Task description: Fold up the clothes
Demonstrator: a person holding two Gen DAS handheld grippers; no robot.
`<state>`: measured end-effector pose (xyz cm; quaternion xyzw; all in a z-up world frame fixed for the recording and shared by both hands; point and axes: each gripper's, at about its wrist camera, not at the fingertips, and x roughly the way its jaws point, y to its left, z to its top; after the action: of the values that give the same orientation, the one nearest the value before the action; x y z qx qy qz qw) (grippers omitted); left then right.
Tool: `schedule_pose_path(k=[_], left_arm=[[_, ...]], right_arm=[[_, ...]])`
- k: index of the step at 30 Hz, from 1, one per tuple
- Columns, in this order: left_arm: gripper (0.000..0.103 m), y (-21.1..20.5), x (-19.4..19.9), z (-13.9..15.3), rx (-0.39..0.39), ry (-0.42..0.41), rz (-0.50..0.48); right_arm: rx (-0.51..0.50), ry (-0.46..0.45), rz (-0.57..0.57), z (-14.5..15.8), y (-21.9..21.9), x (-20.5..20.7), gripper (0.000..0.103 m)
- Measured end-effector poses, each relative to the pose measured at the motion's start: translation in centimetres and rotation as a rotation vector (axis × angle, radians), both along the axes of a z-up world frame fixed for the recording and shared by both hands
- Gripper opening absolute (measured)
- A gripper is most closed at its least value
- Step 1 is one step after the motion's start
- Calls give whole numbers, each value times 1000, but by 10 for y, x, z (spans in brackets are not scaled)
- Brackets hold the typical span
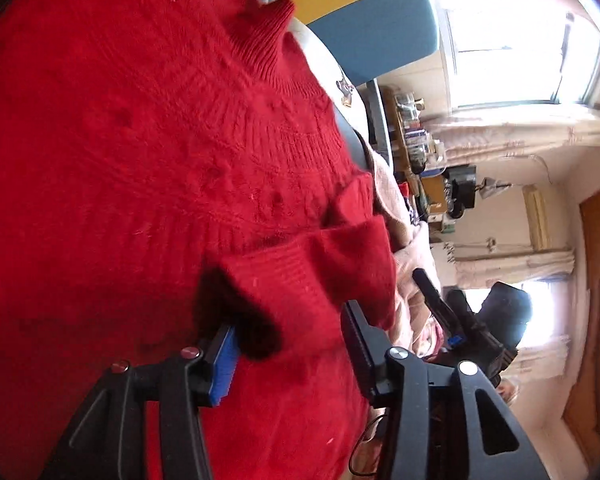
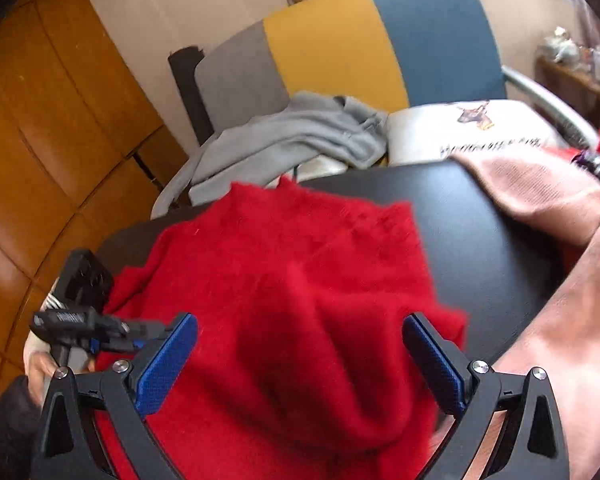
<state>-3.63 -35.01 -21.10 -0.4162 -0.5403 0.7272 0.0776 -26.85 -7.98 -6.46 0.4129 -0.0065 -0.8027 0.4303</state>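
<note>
Red sweater (image 2: 300, 288) is lying bunched on the black bench (image 2: 480, 232), filling the middle of the right wrist view and most of the left wrist view (image 1: 148, 152). Ribbed collar is sitting at 1 o'clock in the left view, a folded sleeve cuff at 5 o'clock.

Right gripper (image 2: 300, 360) is hovering over the near edge of the sweater, fingers (image 2: 168, 360) spread wide, red knit showing between them, nothing pinched as far as I can see.

Left gripper (image 1: 288, 352) is also spreading wide over the sweater; its blue-padded finger (image 1: 224, 364) is sitting beside a dark fold in the knit. Contact with the cloth is hard to call, view is too close and blurred.

In the right view the left gripper (image 2: 80, 320) is showing at 9 o'clock, at the sweater's left edge.

Pink garment (image 2: 540, 192) is lying at 2 o'clock on the bench, apart from the sweater. Behind the bench, at 12 o'clock, a grey hoodie (image 2: 292, 132) and a white printed shirt (image 2: 460, 128) are lying on a grey, yellow and blue chair (image 2: 340, 40).
</note>
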Motion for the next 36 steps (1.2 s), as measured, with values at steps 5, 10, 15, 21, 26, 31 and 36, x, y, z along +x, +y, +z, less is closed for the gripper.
schedule_pose_path(k=[5,10,15,21,26,31,36], left_arm=[[9,6,11,3,-58,61,52],[8,11,36,37,-171,206,68],[8,5,54,75,-292,292,67],[8,-17,77,134,-438,423,129],[8,-54,51,94,-502,165,142],[8,-69,49,55,-466,82,144],[8,-59,53,66,-458,145,138]], right_arm=[[49,8,-19,0,-15,-26,100],[216,-39,-24,-30,-64,-70,51],[426,-5,35,-64,-107,-75,29],[398,130,-117,-44,-76,-84,10],[339,-31,-342,-77,-17,-121,6],[176,-88,-321,-68,19,-118,13],[191,3,-52,-50,-21,-85,48]])
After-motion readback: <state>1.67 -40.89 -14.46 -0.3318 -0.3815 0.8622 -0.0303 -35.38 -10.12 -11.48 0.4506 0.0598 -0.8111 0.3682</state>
